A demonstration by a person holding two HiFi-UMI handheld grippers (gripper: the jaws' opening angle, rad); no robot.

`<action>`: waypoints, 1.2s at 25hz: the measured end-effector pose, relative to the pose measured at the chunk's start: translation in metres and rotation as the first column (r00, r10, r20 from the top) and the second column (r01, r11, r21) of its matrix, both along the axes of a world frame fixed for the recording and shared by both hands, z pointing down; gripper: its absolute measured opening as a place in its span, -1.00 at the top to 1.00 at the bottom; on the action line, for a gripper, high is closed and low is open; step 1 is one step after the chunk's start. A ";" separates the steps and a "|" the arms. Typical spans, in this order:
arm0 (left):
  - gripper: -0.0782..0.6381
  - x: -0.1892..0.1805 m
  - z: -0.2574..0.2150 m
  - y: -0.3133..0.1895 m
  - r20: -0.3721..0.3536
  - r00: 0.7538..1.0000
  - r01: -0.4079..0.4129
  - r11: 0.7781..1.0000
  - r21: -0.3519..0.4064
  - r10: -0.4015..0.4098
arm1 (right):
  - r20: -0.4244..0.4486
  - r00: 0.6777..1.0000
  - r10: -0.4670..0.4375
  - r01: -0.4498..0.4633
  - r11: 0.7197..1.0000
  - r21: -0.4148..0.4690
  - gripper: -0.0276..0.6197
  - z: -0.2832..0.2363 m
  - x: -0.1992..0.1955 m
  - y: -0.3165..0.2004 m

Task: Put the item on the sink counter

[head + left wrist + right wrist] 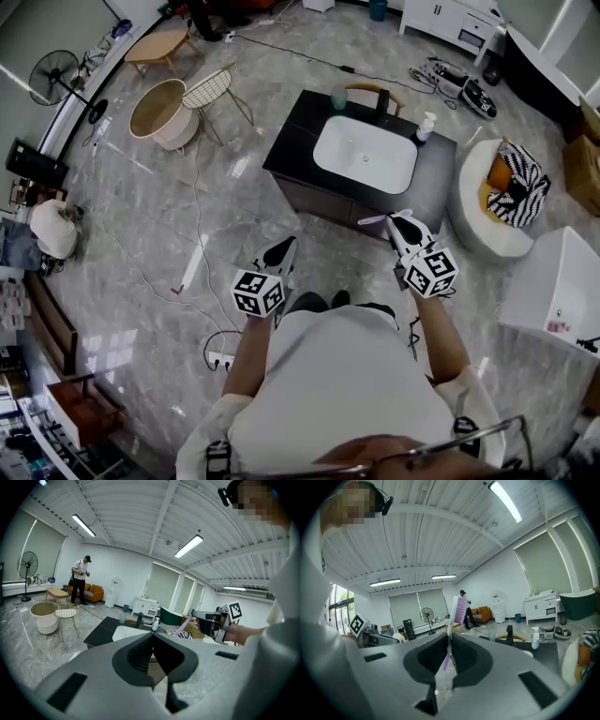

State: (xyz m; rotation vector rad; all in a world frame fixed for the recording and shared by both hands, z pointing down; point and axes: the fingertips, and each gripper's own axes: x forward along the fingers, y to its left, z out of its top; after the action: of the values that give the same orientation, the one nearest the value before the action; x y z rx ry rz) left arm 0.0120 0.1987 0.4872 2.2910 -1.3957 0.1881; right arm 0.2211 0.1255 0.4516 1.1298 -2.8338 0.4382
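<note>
My right gripper (398, 221) is shut on a purple-and-white toothbrush (457, 611), whose bristled head stands up above the jaws (449, 641). In the head view the toothbrush (371, 221) pokes out to the left of that gripper. The dark sink counter (291, 141) with its white basin (366, 155) stands just ahead of both grippers. My left gripper (286, 247) hangs over the floor in front of the counter, its jaws (153, 637) shut with nothing in them. The left gripper view also catches the right gripper (208, 620) and the toothbrush (183, 625).
On the counter stand a soap bottle (425, 127), a green cup (338, 97) and a dark faucet (382, 101). A white armchair (497, 202) is at the right, a wire chair (211, 91) and round tub (159, 111) at the left. A power strip (220, 359) lies by my feet. A person (80, 579) stands far off.
</note>
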 end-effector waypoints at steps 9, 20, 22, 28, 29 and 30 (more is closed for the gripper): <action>0.77 -0.007 0.001 -0.040 0.001 1.000 0.001 1.000 0.000 -0.001 | -0.001 1.000 0.013 -0.013 1.000 -0.012 0.82 0.006 -0.003 -0.037; 0.77 -0.039 0.007 -0.131 -0.025 0.997 -0.071 0.997 -0.009 0.070 | -0.032 0.997 0.073 -0.075 0.996 -0.040 0.82 0.013 -0.033 -0.106; 0.77 -0.050 0.008 -0.148 -0.030 0.996 -0.084 0.996 -0.014 0.084 | -0.038 0.995 0.090 -0.091 0.995 -0.047 0.82 0.015 -0.042 -0.120; 0.77 -0.080 0.015 -0.201 -0.034 0.991 -0.133 0.990 -0.039 0.132 | -0.053 0.988 0.143 -0.147 0.986 -0.074 0.82 0.020 -0.066 -0.161; 0.77 -0.083 0.016 -0.209 -0.036 0.989 -0.144 0.989 -0.042 0.143 | -0.056 0.987 0.152 -0.156 0.985 -0.078 0.82 0.021 -0.069 -0.166; 0.77 -0.087 0.017 -0.216 -0.038 0.987 -0.156 0.987 -0.044 0.154 | -0.059 0.985 0.161 -0.165 0.983 -0.081 0.82 0.022 -0.073 -0.171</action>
State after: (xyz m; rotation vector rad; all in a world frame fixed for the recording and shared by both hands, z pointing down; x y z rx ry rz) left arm -0.0748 -0.0175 0.5039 2.3526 -1.1838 0.2262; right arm 0.1484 -0.0459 0.4734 1.3406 -2.6614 0.5262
